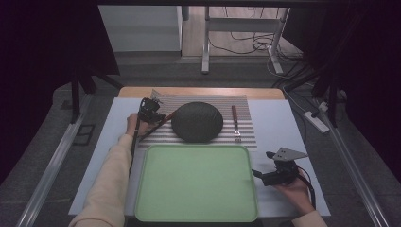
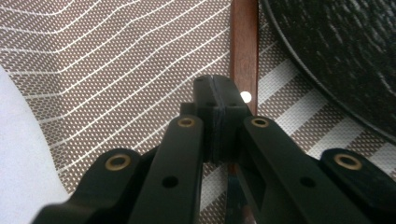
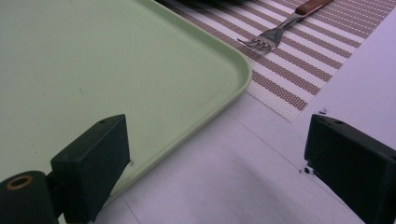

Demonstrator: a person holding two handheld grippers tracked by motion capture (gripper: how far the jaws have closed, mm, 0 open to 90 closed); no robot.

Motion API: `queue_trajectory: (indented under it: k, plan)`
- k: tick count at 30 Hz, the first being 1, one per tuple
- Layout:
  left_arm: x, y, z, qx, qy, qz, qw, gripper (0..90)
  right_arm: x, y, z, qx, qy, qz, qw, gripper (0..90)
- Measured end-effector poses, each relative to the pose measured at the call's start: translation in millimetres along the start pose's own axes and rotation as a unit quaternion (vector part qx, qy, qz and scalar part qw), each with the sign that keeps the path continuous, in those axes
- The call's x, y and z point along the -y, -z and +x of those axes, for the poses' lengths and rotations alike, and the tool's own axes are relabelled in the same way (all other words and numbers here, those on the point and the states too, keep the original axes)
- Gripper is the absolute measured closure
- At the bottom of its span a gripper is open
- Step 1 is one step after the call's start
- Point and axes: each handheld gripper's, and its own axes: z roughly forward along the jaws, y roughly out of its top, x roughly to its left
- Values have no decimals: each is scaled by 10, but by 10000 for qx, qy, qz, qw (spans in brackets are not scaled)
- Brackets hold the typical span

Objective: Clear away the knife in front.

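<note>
A dark round textured bowl [image 1: 197, 122] [image 2: 345, 51] sits upside down on a striped placemat [image 1: 246, 106] [image 2: 116, 60]. A brown wooden utensil handle [image 1: 168, 117] [image 2: 243, 46] lies along the bowl's left side. My left gripper [image 1: 158, 116] [image 2: 217, 88] is shut, pads pressed flat together, just over that handle; I see nothing between the pads. Whether they touch the handle I cannot tell. My right gripper [image 1: 261, 163] [image 3: 219, 154] stands open over the white table, beside the near right corner of the green tray [image 1: 196, 184] [image 3: 93, 56]. Nothing is between its jaws.
A fork [image 1: 235, 124] [image 3: 275, 32] with a wooden handle lies on the placemat [image 3: 299, 70] right of the bowl, tines toward the tray. The tray holds nothing. White table sheet [image 1: 283, 127] borders both sides. Desk legs and cables stand beyond the far edge.
</note>
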Motion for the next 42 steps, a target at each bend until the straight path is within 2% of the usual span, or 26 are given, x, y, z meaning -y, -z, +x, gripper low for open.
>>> queue_trajectory:
  k: [3, 6, 8, 12, 14, 15, 16, 17, 18, 19, 20, 21, 22, 23, 26, 27, 28, 31, 36, 37, 38, 39, 40, 41, 42]
  plan:
    - [-12, 94, 7, -53, 19, -154, 9999, 866, 0, 3, 0, 6, -1, -9, 10000, 68]
    - [-22, 191, 5, -97, 5, -256, 9996, 688, 2, 3, -2, -2, -11, -16, 10000, 68]
    - [-27, 349, -6, -127, -19, -348, 9993, 565, 3, 0, -4, -7, -8, -2, 10000, 68]
    - [-22, 516, -33, -103, -128, -272, 9995, 379, 3, -2, 0, -4, -12, 2, 10000, 68]
    - [-24, 544, -44, -108, -175, -227, 9995, 324, 2, -2, 3, 3, -8, 18, 10000, 68]
    - [-34, 595, -60, -94, -316, -139, 9994, 299, 2, -2, 4, 6, -6, 21, 10000, 68]
    - [-34, 595, -60, -94, -316, -139, 9994, 269, 2, -2, 4, 6, -6, 21, 10000, 68]
    - [-51, 625, -78, -13, -443, -26, 9990, 260, 1, -3, 3, 2, -1, 31, 10000, 69]
    - [-51, 625, -78, -13, -443, -26, 9990, 255, 1, -3, 3, 2, -1, 31, 10000, 69]
    - [-76, 612, -99, -7, -549, 177, 9983, 247, 1, -6, 3, -1, 1, 35, 10000, 70]
    - [-76, 612, -99, -7, -549, 177, 9983, 242, 1, -8, 2, -3, 1, 42, 10000, 70]
    - [-95, 560, -124, -14, -668, 387, 9970, 237, 2, -12, 2, -2, -8, 41, 10000, 70]
    - [-95, 560, -124, -14, -668, 387, 9970, 237, 2, -12, 2, -2, -8, 41, 10000, 70]
    - [-107, 492, -141, -39, -729, 520, 9960, 238, 4, -13, 1, -9, -8, 55, 10000, 70]
    - [-115, 425, -144, -54, -729, 576, 9957, 247, 4, -12, 0, -11, -11, 55, 10000, 70]
    - [-121, 355, -137, -70, -747, 705, 9947, 247, 5, -13, -2, -12, -12, 58, 10000, 70]
    - [-121, 355, -137, -70, -747, 705, 9947, 247, 5, -13, -2, -12, -12, 58, 10000, 70]
    - [-120, 229, -111, -85, -759, 937, 9927, 264, 7, -16, -2, -12, -5, 76, 10000, 70]
    - [-133, 153, -87, -130, -784, 1093, 9908, 306, 6, -17, -1, -38, -4, 67, 10000, 70]
    - [-149, 133, -81, -92, -816, 1163, 9898, 322, 7, -20, -2, -41, -4, 81, 10000, 70]
    - [-149, 133, -81, -92, -816, 1163, 9898, 332, 7, -20, -2, -41, -4, 81, 10000, 70]
    - [-166, 115, -77, -53, -853, 1242, 9886, 352, 7, -20, -2, -39, -7, 84, 10000, 70]
    - [-166, 115, -77, -53, -853, 1242, 9886, 369, 7, -20, -2, -39, -7, 84, 10000, 70]
    - [-179, 101, -70, -32, -883, 1316, 9874, 385, 7, -19, -2, -37, -5, 83, 10000, 70]
    - [-179, 101, -70, -32, -883, 1316, 9874, 404, 7, -19, -2, -37, -5, 83, 10000, 70]
